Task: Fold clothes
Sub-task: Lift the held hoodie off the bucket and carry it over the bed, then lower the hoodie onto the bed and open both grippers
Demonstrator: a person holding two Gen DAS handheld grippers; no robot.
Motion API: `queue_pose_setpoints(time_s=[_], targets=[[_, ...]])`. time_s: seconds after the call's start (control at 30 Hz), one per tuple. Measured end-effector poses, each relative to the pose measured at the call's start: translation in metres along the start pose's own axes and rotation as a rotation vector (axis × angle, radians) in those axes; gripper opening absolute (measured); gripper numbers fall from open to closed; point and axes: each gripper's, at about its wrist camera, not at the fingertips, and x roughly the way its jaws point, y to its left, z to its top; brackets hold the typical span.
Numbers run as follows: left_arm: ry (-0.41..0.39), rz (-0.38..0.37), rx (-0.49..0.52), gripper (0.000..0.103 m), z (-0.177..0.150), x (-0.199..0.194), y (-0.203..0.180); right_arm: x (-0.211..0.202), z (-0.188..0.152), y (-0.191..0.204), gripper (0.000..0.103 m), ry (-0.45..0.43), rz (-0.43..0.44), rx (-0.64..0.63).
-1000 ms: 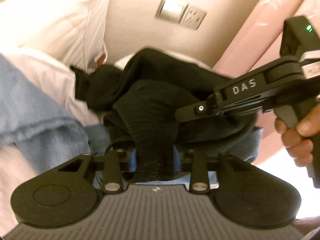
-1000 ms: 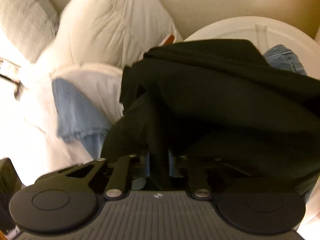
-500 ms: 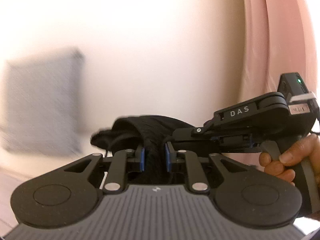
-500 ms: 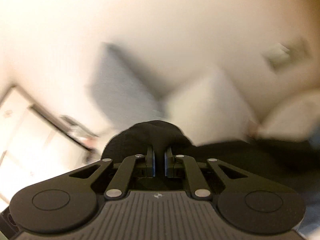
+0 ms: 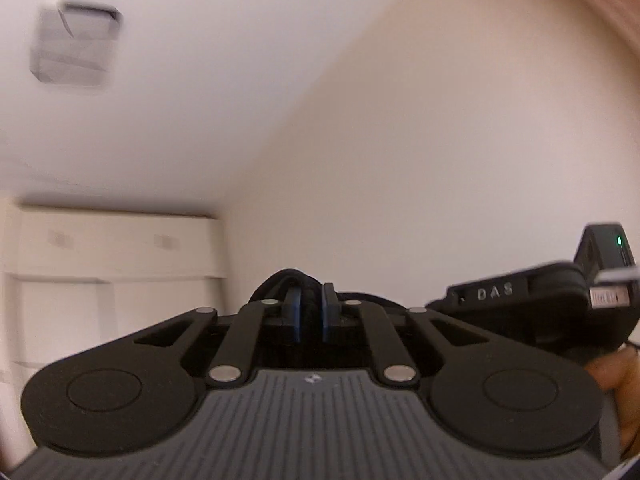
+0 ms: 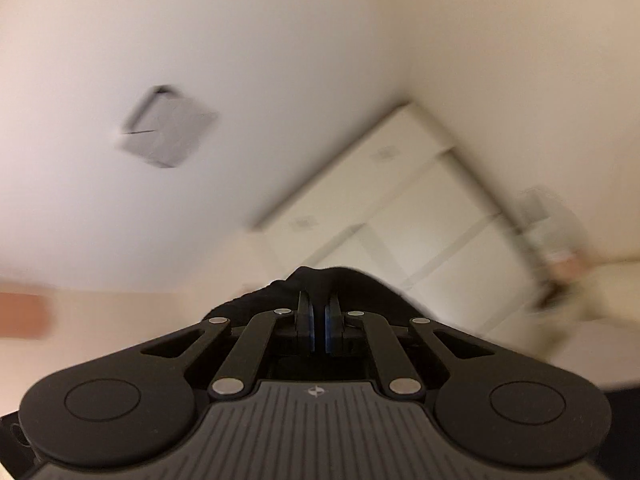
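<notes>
A black garment (image 5: 277, 279) bulges just past the fingertips of my left gripper (image 5: 309, 297). Its jaws are closing, and the blue pads press on a fold of the cloth. In the right wrist view the same black garment (image 6: 344, 278) humps up behind my right gripper (image 6: 319, 309). That gripper's jaws are closing to a thin slit on a pinch of the fabric. Both grippers point upward, so the rest of the garment hangs out of sight below. In the left wrist view the right gripper's body (image 5: 520, 300) sits close at the right, held by a hand (image 5: 618, 380).
Both views face a pale wall and ceiling. A square ceiling vent (image 5: 74, 48) (image 6: 168, 128) and a white wardrobe (image 5: 112, 248) (image 6: 400, 200) show ahead. A pink curtain (image 5: 618, 4) edges the top right corner. The bed and the clothes pile are out of view.
Both grippers have swung up and away from the clothes pile on the bed, carrying the black garment. The pillows and blue cloth have dropped out of view. Both pairs of jaws have narrowed.
</notes>
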Motion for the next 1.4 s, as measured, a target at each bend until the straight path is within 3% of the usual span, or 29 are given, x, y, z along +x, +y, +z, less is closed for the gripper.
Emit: queue_pose_setpoints(time_s=[0.07, 0.13, 0.23, 0.3, 0.37, 0.4, 0.43, 0.5, 0.53, 0.6, 0.67, 0.7, 0.77, 0.9, 0.97, 1.13, 1.27, 1.3, 1.37, 1.4], targets=[[0.027, 0.060, 0.057, 0.007, 0.015, -0.018, 0.024, 0.043, -0.009, 0.032, 0.005, 0.021, 0.109, 0.027], [0.099, 0.131, 0.115, 0.007, 0.018, -0.037, 0.037, 0.072, -0.030, 0.053, 0.005, 0.057, 0.165, 0.031], [0.264, 0.158, 0.085, 0.009, -0.014, -0.061, 0.036, 0.090, -0.068, 0.056, 0.005, 0.147, 0.147, 0.061], [0.401, 0.140, 0.008, 0.014, -0.052, -0.082, 0.029, 0.088, -0.107, 0.035, 0.005, 0.253, 0.038, 0.103], [0.551, 0.138, -0.056, 0.045, -0.104, -0.108, 0.014, 0.076, -0.156, -0.004, 0.009, 0.415, -0.107, 0.128], [0.642, 0.168, -0.096, 0.046, -0.139, -0.124, 0.005, 0.067, -0.183, -0.027, 0.011, 0.509, -0.194, 0.136], [0.736, 0.199, -0.142, 0.046, -0.173, -0.140, -0.003, 0.054, -0.210, -0.051, 0.019, 0.607, -0.297, 0.147], [0.959, 0.287, -0.329, 0.044, -0.245, -0.173, -0.013, 0.015, -0.267, -0.115, 0.022, 0.838, -0.528, 0.188], [1.062, 0.352, -0.426, 0.037, -0.277, -0.191, -0.015, -0.009, -0.287, -0.142, 0.022, 0.931, -0.605, 0.232], [1.235, 0.465, -0.592, 0.034, -0.333, -0.229, -0.021, -0.059, -0.316, -0.189, 0.022, 1.087, -0.732, 0.294], [1.335, 0.552, -0.666, 0.034, -0.366, -0.257, -0.026, -0.095, -0.329, -0.214, 0.023, 1.196, -0.806, 0.271], [1.366, 0.581, -0.692, 0.034, -0.378, -0.269, -0.030, -0.106, -0.329, -0.218, 0.025, 1.232, -0.820, 0.255], [1.404, 0.627, -0.767, 0.034, -0.395, -0.288, -0.034, -0.121, -0.331, -0.218, 0.037, 1.301, -0.822, 0.213], [1.396, 0.671, -0.949, 0.037, -0.414, -0.304, -0.032, -0.107, -0.340, -0.209, 0.043, 1.373, -0.779, 0.155], [1.372, 0.674, -1.026, 0.046, -0.416, -0.309, -0.033, -0.098, -0.344, -0.195, 0.047, 1.387, -0.749, 0.144], [1.339, 0.670, -1.208, 0.046, -0.451, -0.310, -0.020, -0.061, -0.373, -0.199, 0.052, 1.403, -0.721, 0.132], [1.354, 0.688, -1.316, 0.047, -0.496, -0.308, -0.021, -0.044, -0.403, -0.212, 0.059, 1.428, -0.696, 0.124], [1.348, 0.693, -1.346, 0.049, -0.505, -0.307, -0.024, -0.041, -0.408, -0.216, 0.060, 1.440, -0.695, 0.117], [1.330, 0.699, -1.399, 0.062, -0.521, -0.304, -0.033, -0.038, -0.411, -0.225, 0.060, 1.461, -0.699, 0.120], [1.315, 0.706, -1.418, 0.063, -0.528, -0.302, -0.038, -0.037, -0.412, -0.230, 0.061, 1.471, -0.701, 0.122]])
